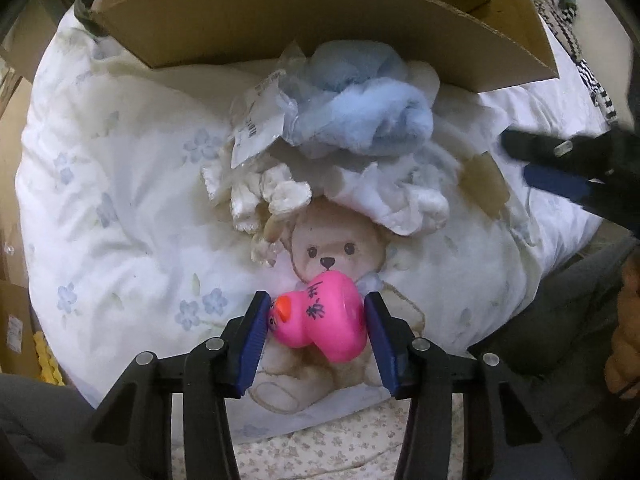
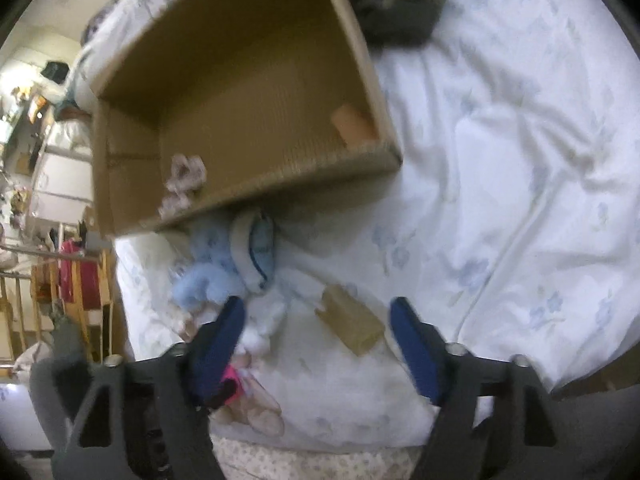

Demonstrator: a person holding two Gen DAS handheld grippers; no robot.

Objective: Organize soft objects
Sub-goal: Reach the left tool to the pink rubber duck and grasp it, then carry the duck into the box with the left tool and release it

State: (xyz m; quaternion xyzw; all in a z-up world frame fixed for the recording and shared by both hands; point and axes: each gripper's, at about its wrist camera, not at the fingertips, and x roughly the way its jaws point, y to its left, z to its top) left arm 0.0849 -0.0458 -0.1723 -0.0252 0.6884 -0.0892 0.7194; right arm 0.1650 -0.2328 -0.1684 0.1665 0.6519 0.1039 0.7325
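I have my left gripper (image 1: 316, 316) pinching the pink rubber duck (image 1: 320, 314) head and tail, lifted toward the cardboard box (image 1: 320, 20) straight ahead, while my right gripper (image 2: 318, 316) hangs spread and empty over the tan block (image 2: 350, 320).
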